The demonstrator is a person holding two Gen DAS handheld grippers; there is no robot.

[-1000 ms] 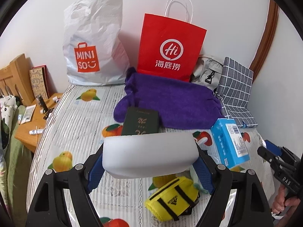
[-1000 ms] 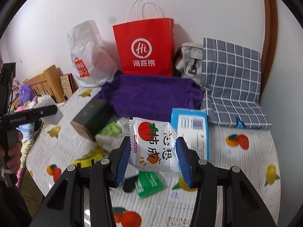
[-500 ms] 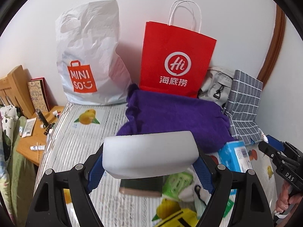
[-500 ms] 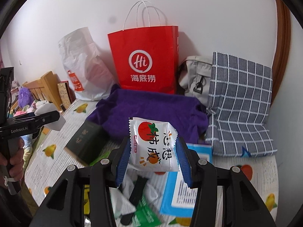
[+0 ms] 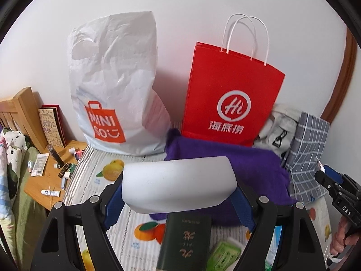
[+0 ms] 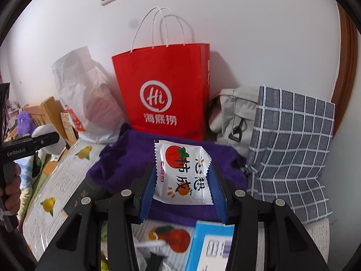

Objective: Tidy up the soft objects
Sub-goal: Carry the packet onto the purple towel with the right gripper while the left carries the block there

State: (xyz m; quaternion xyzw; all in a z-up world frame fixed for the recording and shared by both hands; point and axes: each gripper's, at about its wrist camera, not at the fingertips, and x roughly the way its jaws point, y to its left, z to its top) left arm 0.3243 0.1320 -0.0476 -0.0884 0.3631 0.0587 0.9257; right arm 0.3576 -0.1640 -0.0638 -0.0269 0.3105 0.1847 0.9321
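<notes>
My left gripper (image 5: 179, 192) is shut on a white foam pad (image 5: 178, 184) and holds it up in the air, facing the white MINISO plastic bag (image 5: 117, 85) and the red paper bag (image 5: 230, 94). My right gripper (image 6: 182, 178) is shut on a white snack packet with a red fruit print (image 6: 183, 172), held above the purple towel (image 6: 126, 169) in front of the red paper bag (image 6: 162, 90). The left gripper and its pad also show in the right wrist view (image 6: 48, 141) at the far left.
A grey checked bag (image 6: 291, 144) and a beige bag (image 6: 234, 117) lean on the wall at the right. A dark green box (image 5: 186, 241), a blue carton (image 6: 209, 246) and small packets lie on the fruit-print cloth (image 5: 94, 176). A wooden side table (image 5: 52, 174) stands at the left.
Both grippers have risen and tilted up toward the bags, each still holding its item. The bags now look nearer and the items on the cloth have dropped low in both views.
</notes>
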